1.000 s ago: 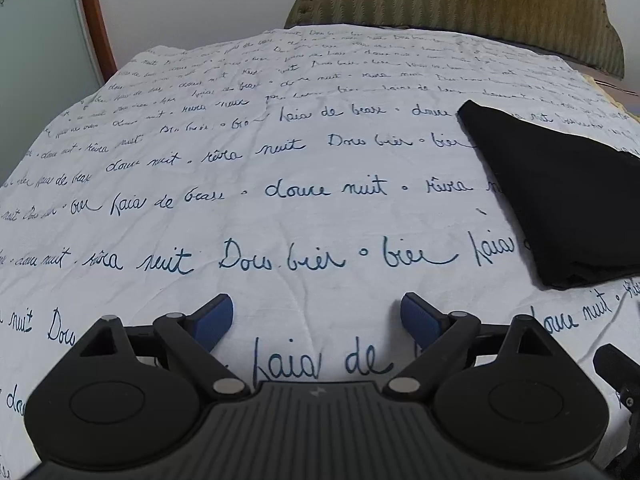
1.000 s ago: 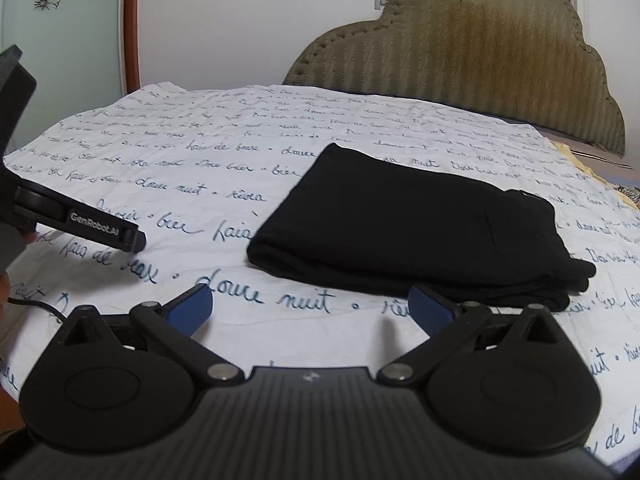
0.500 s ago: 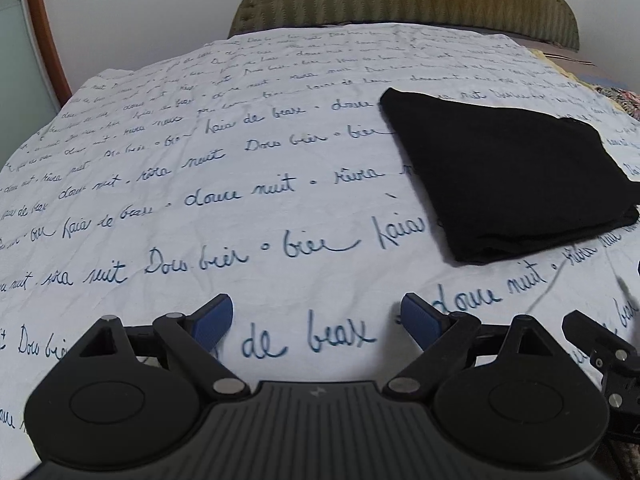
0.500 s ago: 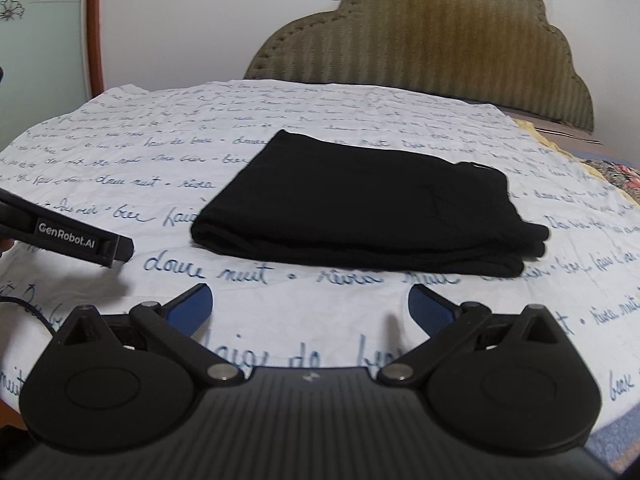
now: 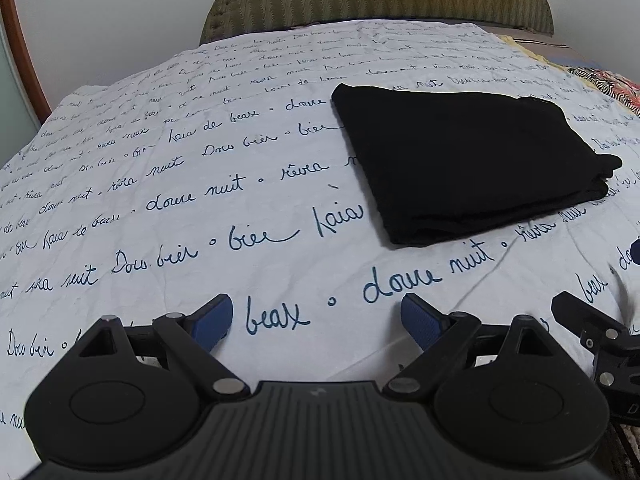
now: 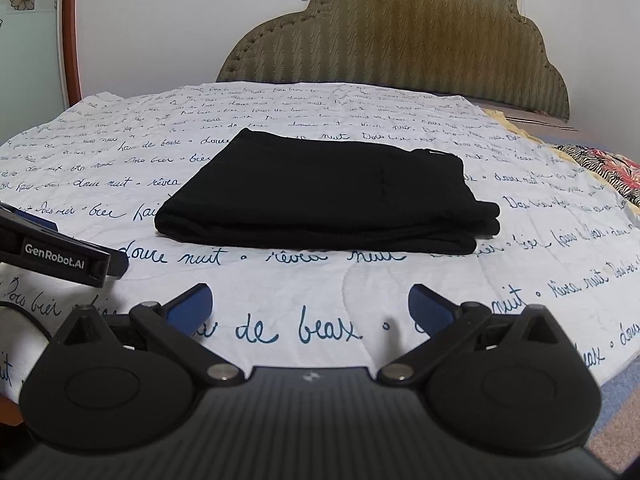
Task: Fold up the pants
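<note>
Black pants (image 5: 464, 160) lie folded in a flat rectangular stack on the white bed sheet (image 5: 200, 200) printed with blue script. They also show in the right wrist view (image 6: 328, 196), straight ahead. My left gripper (image 5: 316, 320) is open and empty, near the bed's front, with the pants ahead to the right. My right gripper (image 6: 310, 308) is open and empty, a short way in front of the pants' near edge. Neither gripper touches the pants.
An olive padded headboard (image 6: 400, 40) stands at the far end against a white wall. A colourful patterned cloth (image 6: 600, 168) lies at the bed's right edge. The left gripper's body (image 6: 60, 256) shows at the left of the right wrist view.
Both grippers have drawn back and turned, so the pants sit more centred in both views. Both stay open. The pants have not moved.
</note>
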### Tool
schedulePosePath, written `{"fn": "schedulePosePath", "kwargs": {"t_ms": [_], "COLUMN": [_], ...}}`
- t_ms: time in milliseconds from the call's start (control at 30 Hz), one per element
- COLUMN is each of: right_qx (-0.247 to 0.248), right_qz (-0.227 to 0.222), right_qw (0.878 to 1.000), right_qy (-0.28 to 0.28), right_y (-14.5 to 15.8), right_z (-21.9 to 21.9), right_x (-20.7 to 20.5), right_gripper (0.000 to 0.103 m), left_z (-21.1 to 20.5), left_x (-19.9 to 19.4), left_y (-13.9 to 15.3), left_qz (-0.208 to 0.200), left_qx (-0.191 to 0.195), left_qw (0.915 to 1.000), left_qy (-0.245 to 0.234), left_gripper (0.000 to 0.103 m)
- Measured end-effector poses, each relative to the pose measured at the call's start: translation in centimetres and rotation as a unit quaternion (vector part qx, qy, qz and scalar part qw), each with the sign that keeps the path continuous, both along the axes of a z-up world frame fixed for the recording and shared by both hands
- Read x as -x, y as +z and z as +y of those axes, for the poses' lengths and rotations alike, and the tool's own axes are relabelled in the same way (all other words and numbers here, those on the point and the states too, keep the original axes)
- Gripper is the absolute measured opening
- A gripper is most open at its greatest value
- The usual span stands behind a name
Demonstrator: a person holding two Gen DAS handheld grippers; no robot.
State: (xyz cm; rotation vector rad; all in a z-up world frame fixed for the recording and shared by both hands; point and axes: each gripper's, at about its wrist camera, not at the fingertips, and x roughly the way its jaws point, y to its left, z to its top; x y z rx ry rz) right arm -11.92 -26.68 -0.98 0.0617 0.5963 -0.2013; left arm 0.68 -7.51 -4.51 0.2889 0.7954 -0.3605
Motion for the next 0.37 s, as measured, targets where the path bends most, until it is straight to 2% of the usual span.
{"fn": "schedulePosePath", "kwargs": {"t_ms": [367], "right_qx": [-0.003], "right_qz": [-0.002], "right_qw": [1.000], "right_qy": [-0.004], "right_y": [-0.06], "right_z": [-0.26], "right_x": [0.40], "right_gripper": [0.103], "left_z": [-0.77], "left_x": [0.63], "left_y": [-0.04], "left_qz": [-0.013], "left_qx": [-0.015], "left_qw": [0.9998], "left_qy": [-0.008], "left_gripper": [0.092]}}
